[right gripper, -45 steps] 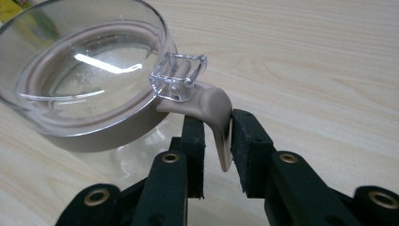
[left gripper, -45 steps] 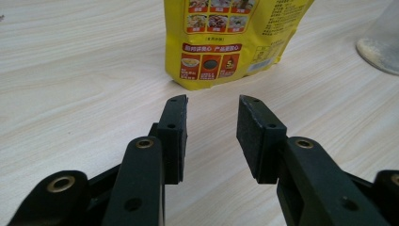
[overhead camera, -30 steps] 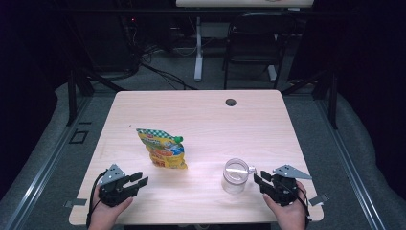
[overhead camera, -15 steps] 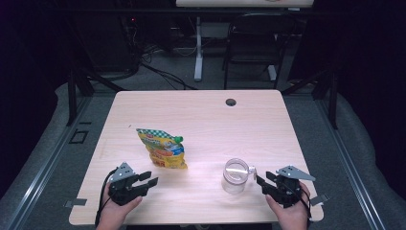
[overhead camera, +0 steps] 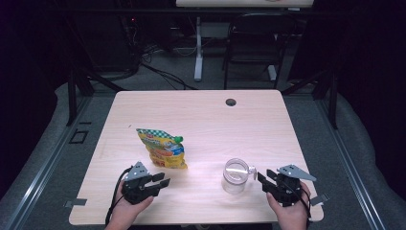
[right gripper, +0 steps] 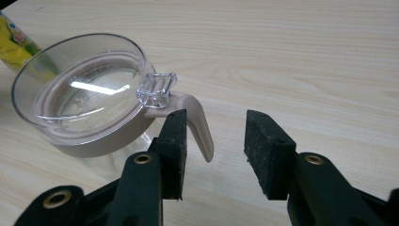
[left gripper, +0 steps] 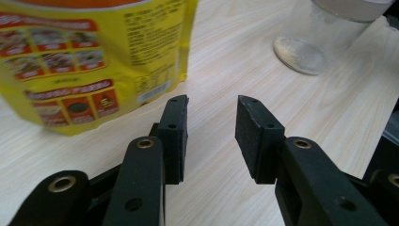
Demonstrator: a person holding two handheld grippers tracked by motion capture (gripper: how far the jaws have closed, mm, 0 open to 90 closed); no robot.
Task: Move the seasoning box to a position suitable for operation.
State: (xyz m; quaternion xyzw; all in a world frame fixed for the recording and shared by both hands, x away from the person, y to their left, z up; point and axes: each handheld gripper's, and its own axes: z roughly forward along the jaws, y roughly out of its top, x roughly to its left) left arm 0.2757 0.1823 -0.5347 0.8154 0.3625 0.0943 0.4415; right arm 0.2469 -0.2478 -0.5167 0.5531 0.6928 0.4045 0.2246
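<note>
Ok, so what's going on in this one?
A person sits at a wooden table with a claw in each hand. The left claw lies just short of a yellow snack pouch lying flat; its jaws have just been closing, with nothing between them. The right claw sits beside a clear lidded jar, its jaws also just closing, empty, next to the lid's beige latch. Neither thing is held yet.
</note>
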